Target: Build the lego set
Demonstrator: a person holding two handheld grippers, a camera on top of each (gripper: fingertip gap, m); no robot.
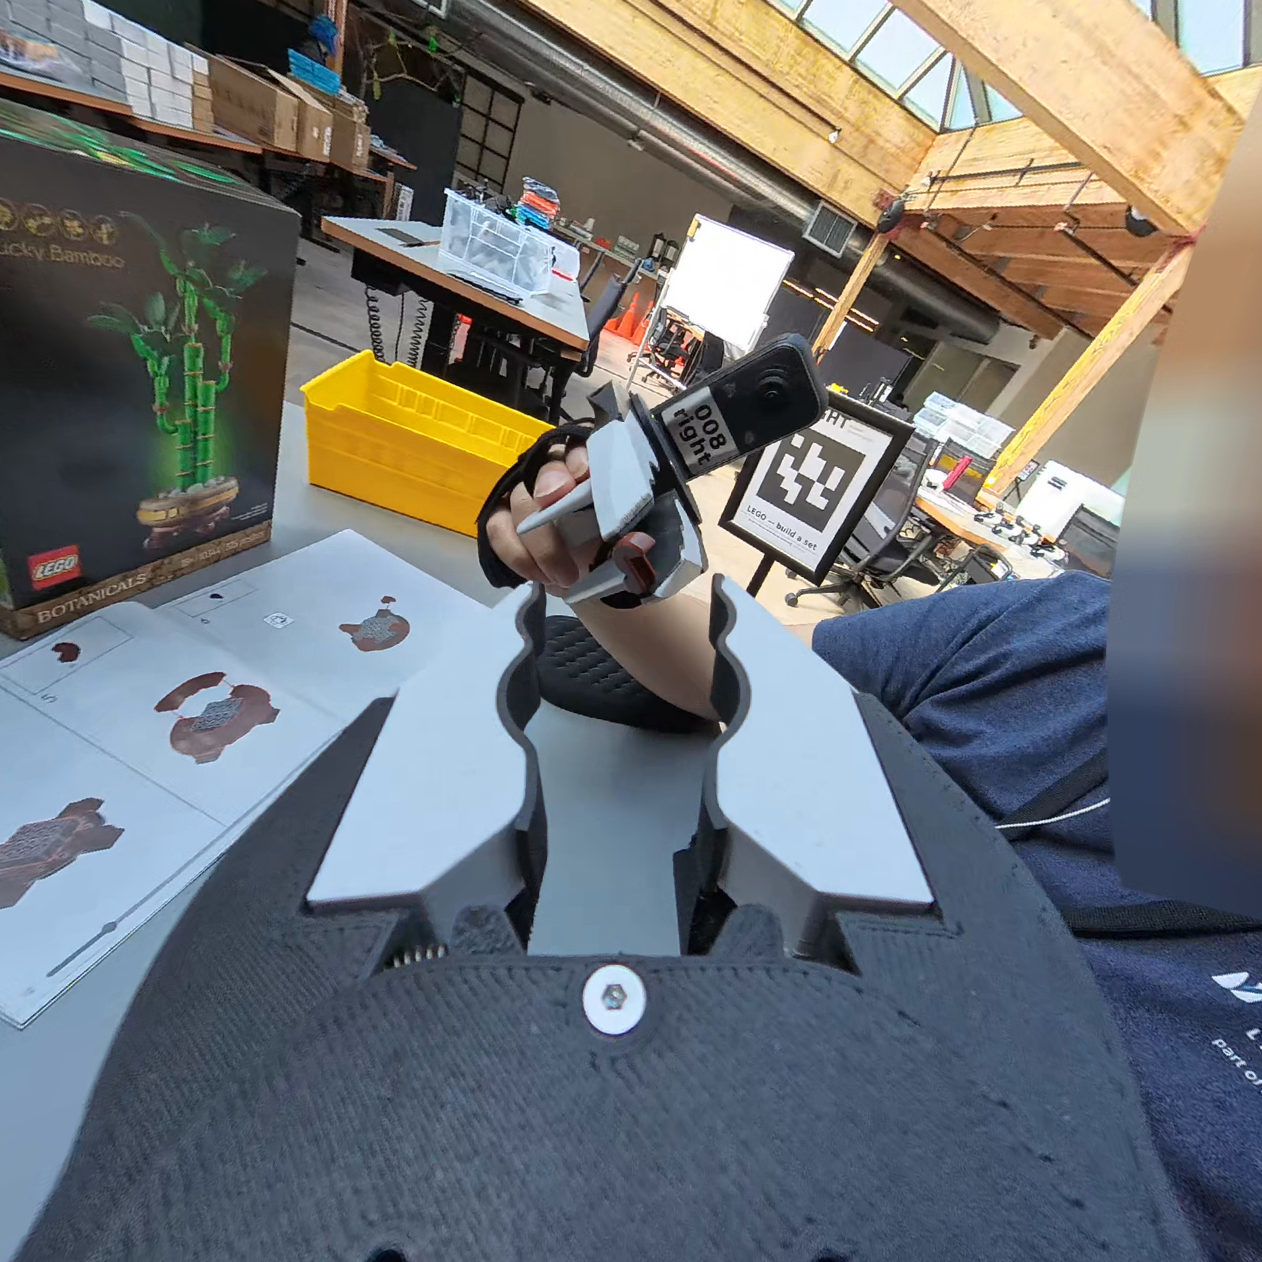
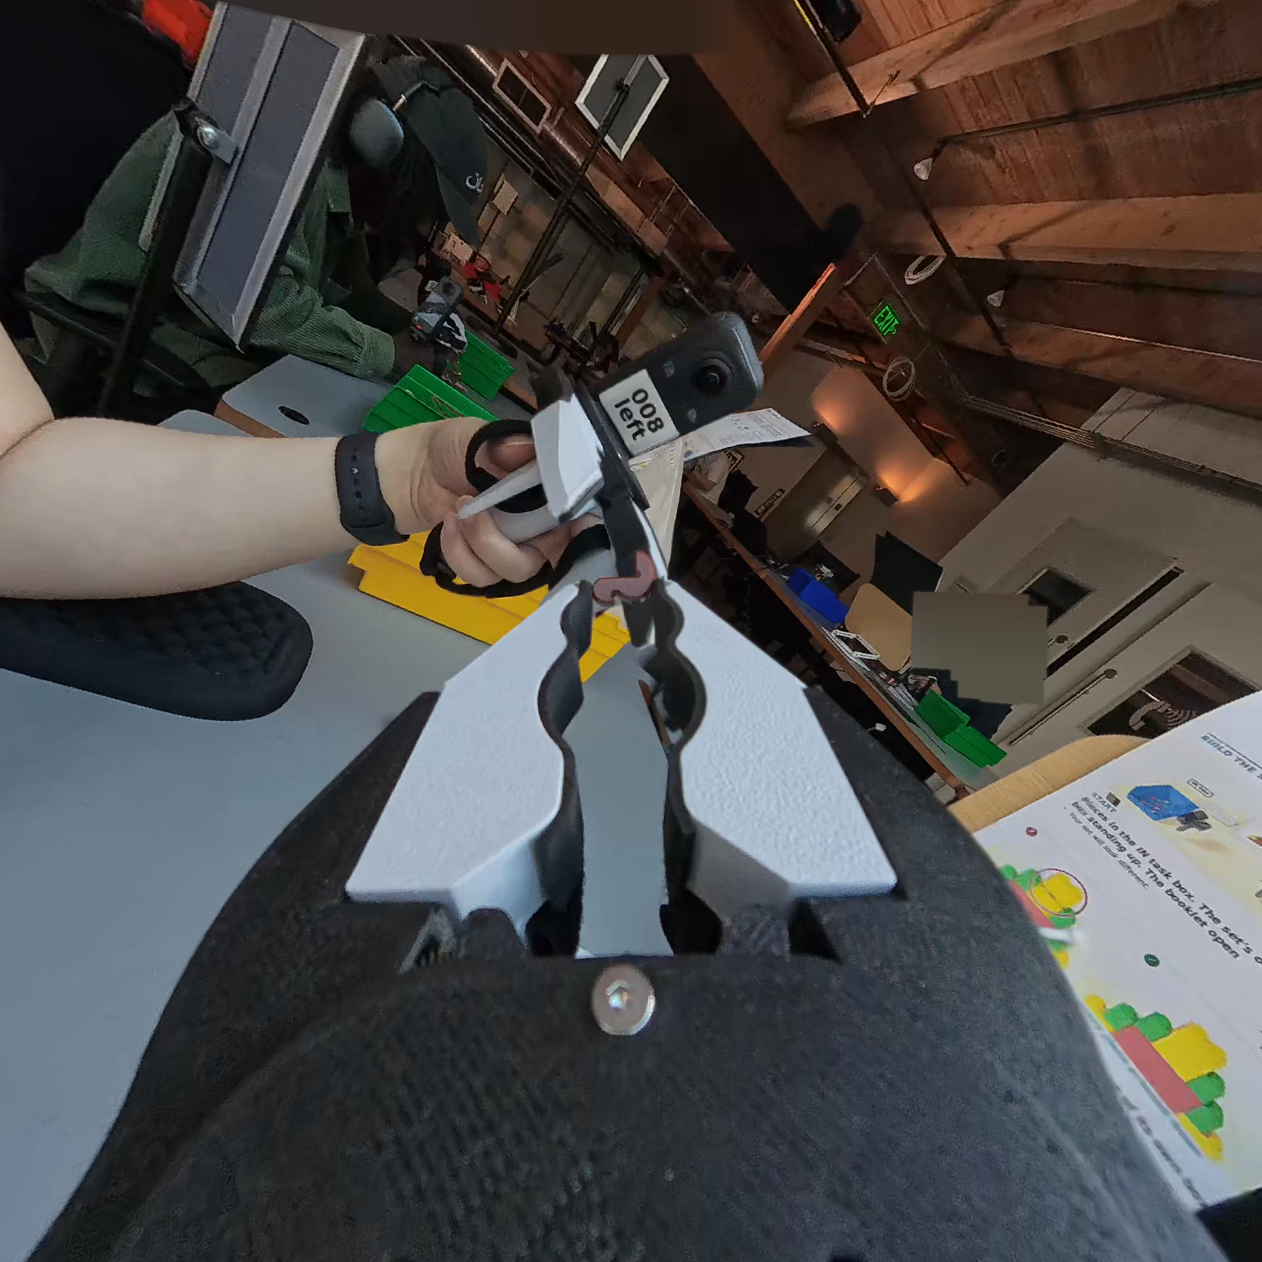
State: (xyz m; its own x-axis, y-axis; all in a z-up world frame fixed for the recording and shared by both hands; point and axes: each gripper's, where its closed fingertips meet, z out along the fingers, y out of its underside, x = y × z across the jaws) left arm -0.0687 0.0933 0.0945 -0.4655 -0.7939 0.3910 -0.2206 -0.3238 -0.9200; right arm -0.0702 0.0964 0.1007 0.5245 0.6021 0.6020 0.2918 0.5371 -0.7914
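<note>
My right gripper (image 2: 621, 593) is shut on a small reddish-brown curved lego piece (image 2: 623, 580) and holds it up in the air above the table. In the left wrist view the same piece (image 1: 634, 554) sits in the right gripper (image 1: 632, 570), just beyond my left fingertips. My left gripper (image 1: 625, 599) is open wide and empty, pointed at the piece. In the right wrist view the left gripper (image 2: 636, 608) is seen edge-on, close against the piece.
The dark lego box (image 1: 136, 382) stands at the left, with the open instruction booklet (image 1: 205, 717) in front of it. A yellow bin (image 1: 410, 444) sits behind. A black wrist pad (image 1: 601, 676) lies under the right forearm. A printed sheet (image 2: 1127, 922) lies at the right. Only a small space, under 4 cm, lies between the two pairs of fingers.
</note>
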